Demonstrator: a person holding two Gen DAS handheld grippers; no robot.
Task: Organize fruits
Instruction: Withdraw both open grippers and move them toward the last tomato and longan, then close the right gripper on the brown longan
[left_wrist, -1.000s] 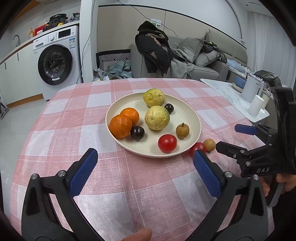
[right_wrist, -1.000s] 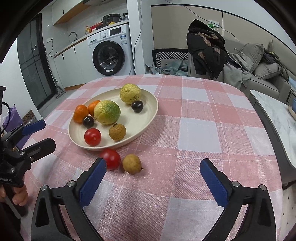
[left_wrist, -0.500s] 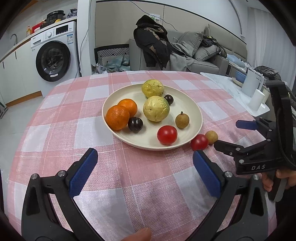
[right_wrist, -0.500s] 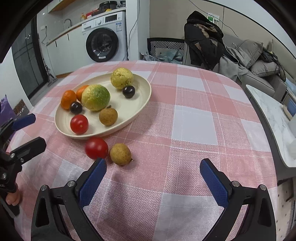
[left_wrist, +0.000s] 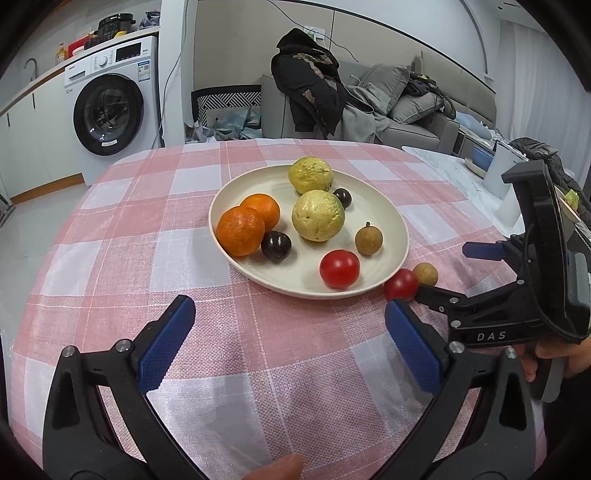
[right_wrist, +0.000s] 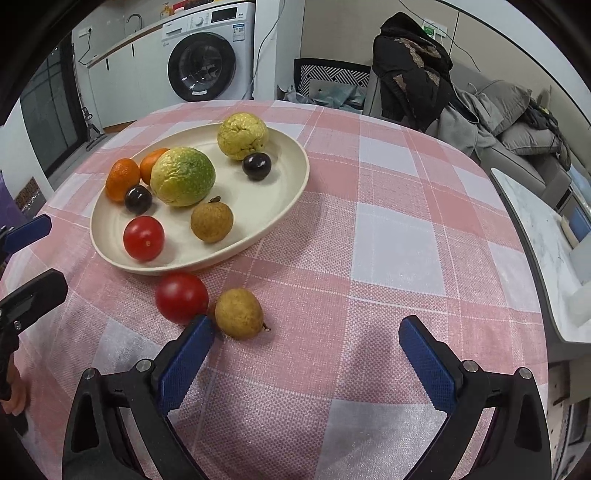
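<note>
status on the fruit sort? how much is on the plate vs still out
Done: eight fruits sit on the plate, including a tomato and a longan. In hand: nothing; the right gripper is open beside the loose tomato and loose longan on the tablecloth. The left gripper is open and empty. Left: those two.

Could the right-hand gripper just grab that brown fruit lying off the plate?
Probably yes. The right gripper is open, and the brown fruit lies on the cloth just ahead of its left finger, though a red tomato crowds it on one side.
</note>
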